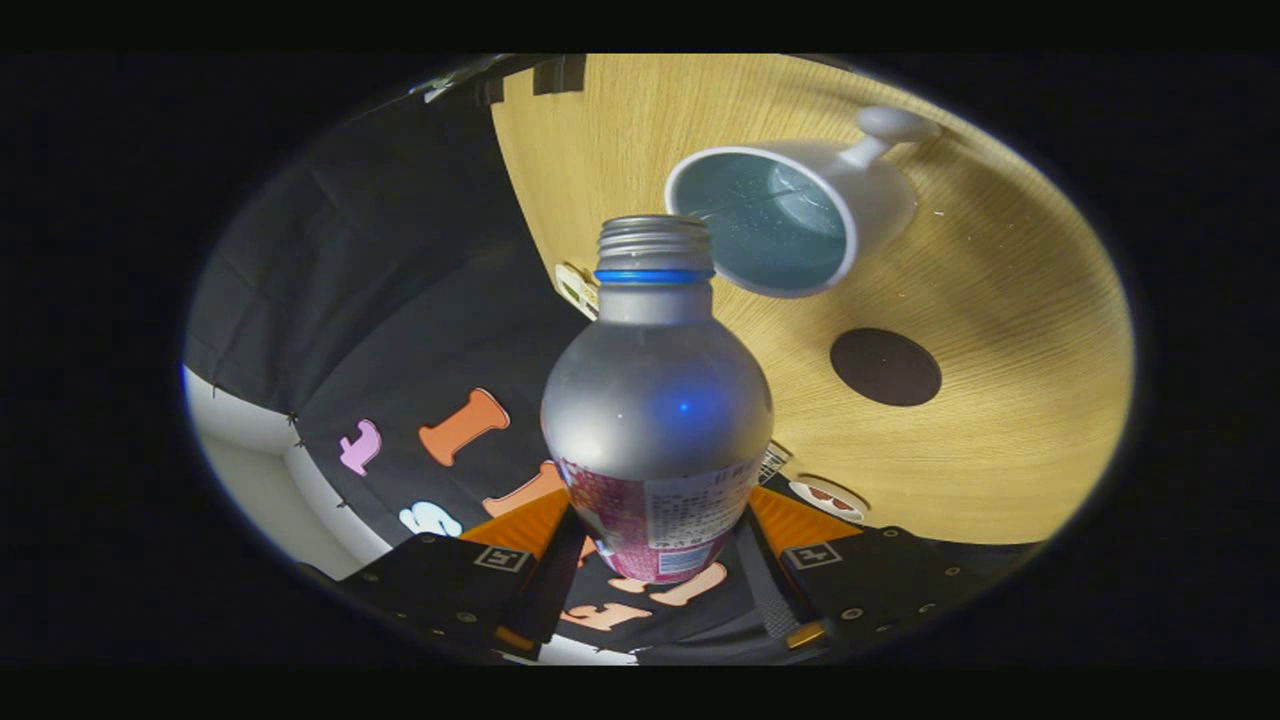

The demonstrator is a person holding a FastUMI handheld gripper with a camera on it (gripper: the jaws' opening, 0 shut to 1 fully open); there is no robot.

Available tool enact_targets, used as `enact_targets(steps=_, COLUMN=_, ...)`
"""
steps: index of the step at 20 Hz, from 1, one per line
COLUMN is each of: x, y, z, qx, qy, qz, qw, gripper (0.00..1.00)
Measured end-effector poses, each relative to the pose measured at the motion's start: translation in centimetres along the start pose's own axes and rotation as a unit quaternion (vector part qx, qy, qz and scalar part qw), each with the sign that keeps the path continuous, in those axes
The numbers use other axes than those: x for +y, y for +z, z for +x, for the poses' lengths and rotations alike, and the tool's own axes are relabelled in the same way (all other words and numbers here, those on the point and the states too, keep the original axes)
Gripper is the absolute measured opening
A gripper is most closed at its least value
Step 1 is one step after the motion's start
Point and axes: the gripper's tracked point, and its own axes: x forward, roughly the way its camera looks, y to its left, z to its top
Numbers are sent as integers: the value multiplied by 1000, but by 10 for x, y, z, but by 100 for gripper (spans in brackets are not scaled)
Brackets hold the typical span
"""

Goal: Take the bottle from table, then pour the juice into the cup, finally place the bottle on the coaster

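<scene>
The gripper (655, 545) is clamped on the bottle's (655, 400) labelled lower body at frame centre, tilted, its open mouth just beside the cup's (790, 215) near rim at upper right. Juice may spill onto the table (1000, 300) short of that rim. The coaster (885, 367) lies centre right.

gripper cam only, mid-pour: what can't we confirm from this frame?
- Bottle, gripper view: contents hidden by the opaque silver body; no stream visible at its open mouth.
- Cup: near rim partly covered by the bottle neck; fill level unclear.
- Fingers: pad contact hidden behind the bottle.
- Coaster: plain dark disc, detail too small.
</scene>
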Motion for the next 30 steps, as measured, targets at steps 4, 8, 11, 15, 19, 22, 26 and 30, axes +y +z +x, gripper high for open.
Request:
enact_targets(steps=4, x=3, y=-1, z=-1, qx=1, qy=0, qz=10, qw=1000, gripper=77)
enact_targets(steps=8, x=3, y=-1, z=-2, qx=3, qy=-3, qz=24, qw=1000, gripper=77)
enact_targets(steps=11, x=3, y=-2, z=-1, qx=5, qy=0, qz=36, qw=999, gripper=77)
enact_targets(steps=15, x=4, y=-2, z=0, qx=6, qy=1, qz=48, qw=999, gripper=77)
enact_targets(steps=19, x=-3, y=-3, z=0, qx=4, qy=-8, qz=21, qw=1000, gripper=77)
enact_targets(steps=22, x=-9, y=-5, z=3, qx=3, qy=-2, qz=20, qw=1000, gripper=77)
enact_targets(steps=26, x=-10, y=-7, z=0, qx=-2, qy=4, qz=-31, qw=1000, gripper=77)
enact_targets(steps=30, x=-28, y=-10, z=3, qx=-7, qy=-14, qz=-138, qw=990, gripper=77)
